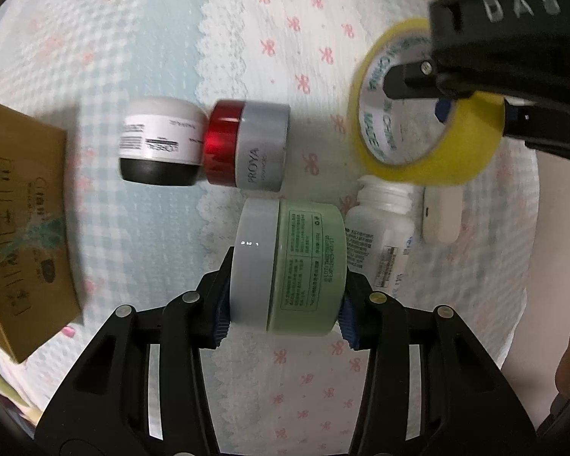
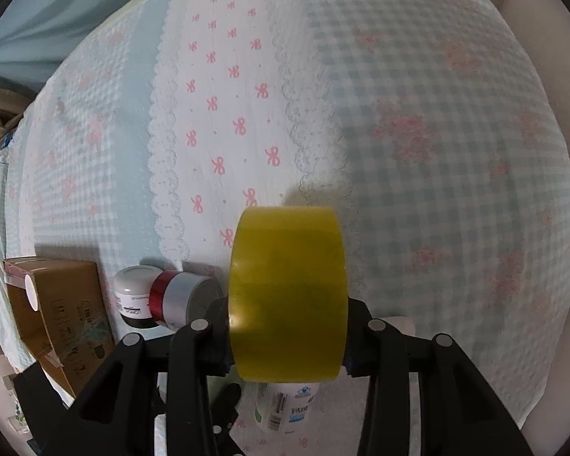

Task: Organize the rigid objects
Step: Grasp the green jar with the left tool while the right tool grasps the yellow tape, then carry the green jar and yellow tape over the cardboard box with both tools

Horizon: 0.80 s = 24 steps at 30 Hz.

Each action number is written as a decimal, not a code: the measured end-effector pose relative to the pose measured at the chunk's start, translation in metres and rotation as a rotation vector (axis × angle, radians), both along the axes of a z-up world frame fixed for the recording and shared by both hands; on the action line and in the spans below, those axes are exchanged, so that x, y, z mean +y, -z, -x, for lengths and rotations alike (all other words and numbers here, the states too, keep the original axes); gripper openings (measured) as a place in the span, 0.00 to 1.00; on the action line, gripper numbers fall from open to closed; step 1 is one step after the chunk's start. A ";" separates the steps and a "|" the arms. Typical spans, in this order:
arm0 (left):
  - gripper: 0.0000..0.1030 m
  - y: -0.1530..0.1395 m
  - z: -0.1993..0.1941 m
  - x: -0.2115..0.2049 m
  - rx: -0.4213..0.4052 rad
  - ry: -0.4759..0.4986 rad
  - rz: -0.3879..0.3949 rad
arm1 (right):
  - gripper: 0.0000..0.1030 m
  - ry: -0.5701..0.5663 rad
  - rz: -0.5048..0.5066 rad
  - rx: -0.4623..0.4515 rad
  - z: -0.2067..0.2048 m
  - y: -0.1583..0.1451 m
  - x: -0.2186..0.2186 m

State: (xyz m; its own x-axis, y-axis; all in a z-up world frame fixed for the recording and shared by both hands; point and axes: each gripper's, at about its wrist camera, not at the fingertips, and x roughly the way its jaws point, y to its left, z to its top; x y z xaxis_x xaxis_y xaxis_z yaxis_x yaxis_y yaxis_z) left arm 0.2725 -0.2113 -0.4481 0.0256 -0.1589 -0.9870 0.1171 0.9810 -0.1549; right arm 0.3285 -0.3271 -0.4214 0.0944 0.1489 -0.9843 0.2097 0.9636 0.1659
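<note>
We're looking down on a soft quilted cover (image 1: 247,38) that fills nearly everything. A white band (image 2: 224,114) dotted with pink bows runs up the middle, and scalloped lace trim (image 2: 163,174) edges it on both sides. To the right we've got a pale blue gingham panel (image 2: 437,152) with faded pink sprigs (blurry, so we can't tell exactly what they are). Beyond the cover, plain blue cloth (image 2: 38,19) shows at the upper left, and a pale beige surface (image 2: 551,57) at the far right.
</note>
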 end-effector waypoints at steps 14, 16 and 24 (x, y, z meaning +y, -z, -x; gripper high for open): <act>0.40 -0.089 0.032 0.033 -0.138 -0.072 0.078 | 0.37 -0.039 0.031 -0.117 0.050 -0.089 0.012; 0.40 -0.105 0.039 0.037 -0.163 -0.081 0.088 | 0.37 -0.057 0.043 -0.138 0.062 -0.109 0.015; 0.40 -0.175 0.064 0.087 -0.253 -0.119 0.126 | 0.37 -0.216 0.113 -0.217 0.116 -0.178 0.052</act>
State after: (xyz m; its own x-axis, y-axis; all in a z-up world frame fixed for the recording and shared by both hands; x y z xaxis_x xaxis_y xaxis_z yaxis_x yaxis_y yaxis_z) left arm 0.2085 -0.1247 -0.2728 0.2936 -0.2610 -0.9196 0.0528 0.9650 -0.2571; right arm 0.2124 -0.2749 -0.2435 0.2816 0.0789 -0.9563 -0.0299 0.9968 0.0735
